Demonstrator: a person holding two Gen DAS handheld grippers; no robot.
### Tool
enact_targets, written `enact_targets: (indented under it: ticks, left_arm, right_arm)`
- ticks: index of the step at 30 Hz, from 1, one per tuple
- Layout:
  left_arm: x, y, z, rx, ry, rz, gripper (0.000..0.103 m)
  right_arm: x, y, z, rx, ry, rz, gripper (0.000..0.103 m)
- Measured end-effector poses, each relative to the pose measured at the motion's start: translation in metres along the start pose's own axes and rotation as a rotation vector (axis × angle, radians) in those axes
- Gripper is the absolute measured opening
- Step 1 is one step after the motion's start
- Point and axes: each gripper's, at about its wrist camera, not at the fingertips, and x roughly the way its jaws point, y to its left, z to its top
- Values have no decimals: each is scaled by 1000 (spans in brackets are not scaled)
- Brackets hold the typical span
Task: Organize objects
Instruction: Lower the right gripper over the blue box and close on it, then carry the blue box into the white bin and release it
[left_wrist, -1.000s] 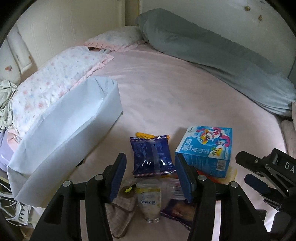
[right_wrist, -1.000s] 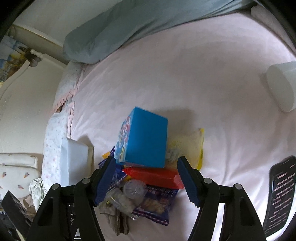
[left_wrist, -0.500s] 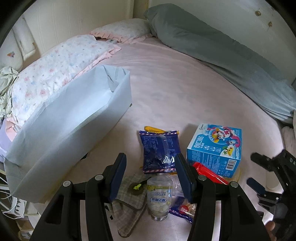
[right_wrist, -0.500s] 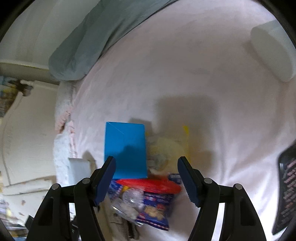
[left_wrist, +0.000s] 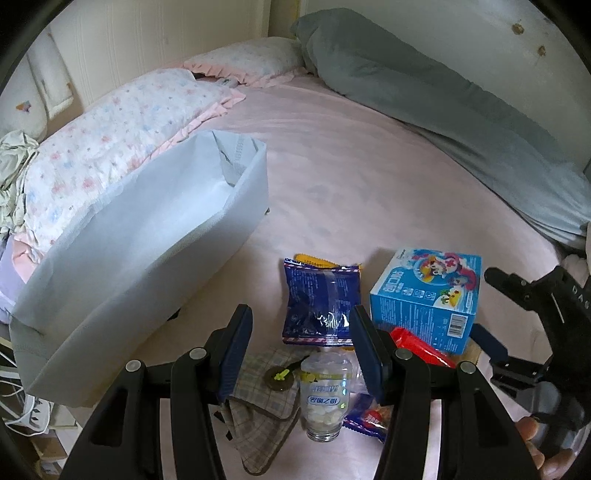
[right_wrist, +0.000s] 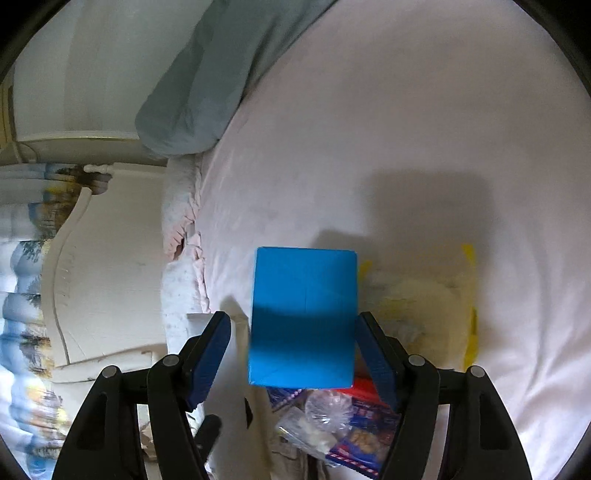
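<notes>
A pile of objects lies on the pink bed sheet: a blue cartoon box (left_wrist: 428, 299), a dark blue snack bag (left_wrist: 319, 302), a clear bottle of white tablets (left_wrist: 325, 395), a red packet (left_wrist: 421, 345), a plaid cloth (left_wrist: 258, 402) and a yellow packet (right_wrist: 424, 314). My left gripper (left_wrist: 301, 349) is open above the bottle and snack bag. My right gripper (right_wrist: 293, 360) is open, looking down, with its fingers on either side of the blue box (right_wrist: 303, 317); it does not grip the box. It also shows in the left wrist view (left_wrist: 532, 321).
A large white fabric storage bin (left_wrist: 147, 251) stands open to the left of the pile. Floral pillows (left_wrist: 122, 122) lie behind it, and a long grey bolster (left_wrist: 443, 110) runs along the far wall. Bare sheet lies beyond the pile.
My right gripper has swung over the blue box and now looks straight down on it with the fingers astride it. My left gripper has drawn back and risen slightly.
</notes>
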Motion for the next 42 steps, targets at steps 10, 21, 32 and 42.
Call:
enact_targets:
  ticks: [10,21,32,42]
  left_arm:
    - [-4,-7,-3,39,-10,-2,54]
    - [-32,15,12,-10,-167,-36,54]
    - [-78,85,25,-231,-470,155,54]
    - [-37,121,30,-349,-288,241,54]
  right_arm:
    - [36,10,-1,-85,128,-171,68]
    - [-8,108,-37,-386,-21,76,60]
    - [32,173,-80,-557,-19,285,60]
    - [101,180,-133,-756,-32,160,62]
